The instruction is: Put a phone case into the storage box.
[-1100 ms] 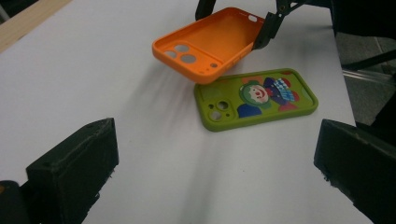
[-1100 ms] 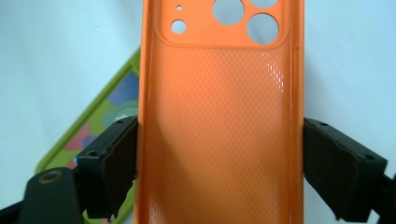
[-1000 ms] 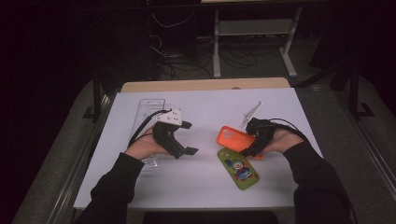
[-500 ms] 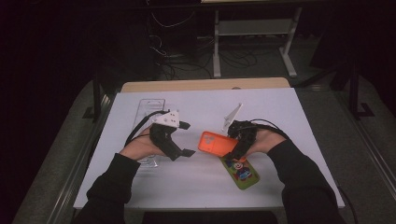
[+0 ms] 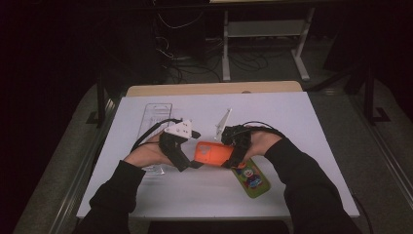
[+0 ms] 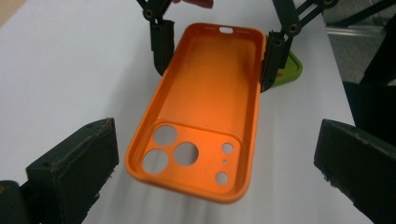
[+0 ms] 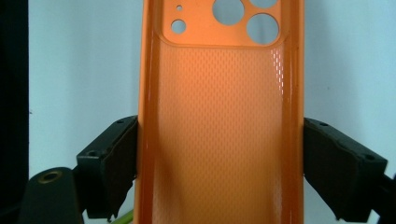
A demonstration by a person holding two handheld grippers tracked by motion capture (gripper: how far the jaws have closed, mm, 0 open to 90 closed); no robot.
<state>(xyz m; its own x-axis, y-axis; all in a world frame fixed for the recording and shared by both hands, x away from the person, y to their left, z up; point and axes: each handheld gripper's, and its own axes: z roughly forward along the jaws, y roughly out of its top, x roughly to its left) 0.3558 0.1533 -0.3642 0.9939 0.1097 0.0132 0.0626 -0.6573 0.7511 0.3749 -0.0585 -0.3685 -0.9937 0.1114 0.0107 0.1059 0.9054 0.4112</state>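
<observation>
1. Nearest, on white table point(image 5: 292, 195): green phone case point(image 5: 251, 178), lying flat.
2. Just above it: orange phone case point(image 5: 213, 153), clamped across its sides by right gripper point(image 5: 234, 158); left gripper point(image 5: 187, 163) spread wide, gripping nothing.
3. Beyond: clear plastic tray point(image 5: 156, 114).
4. Farthest: dark room, cables, white stand point(image 5: 263, 29).

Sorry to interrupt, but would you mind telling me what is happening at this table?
A person works with a claw in each hand. The right claw grips an orange phone case by its long sides, above the white table. The left claw stands open around its camera end, not touching. A green phone case lies beneath.
</observation>
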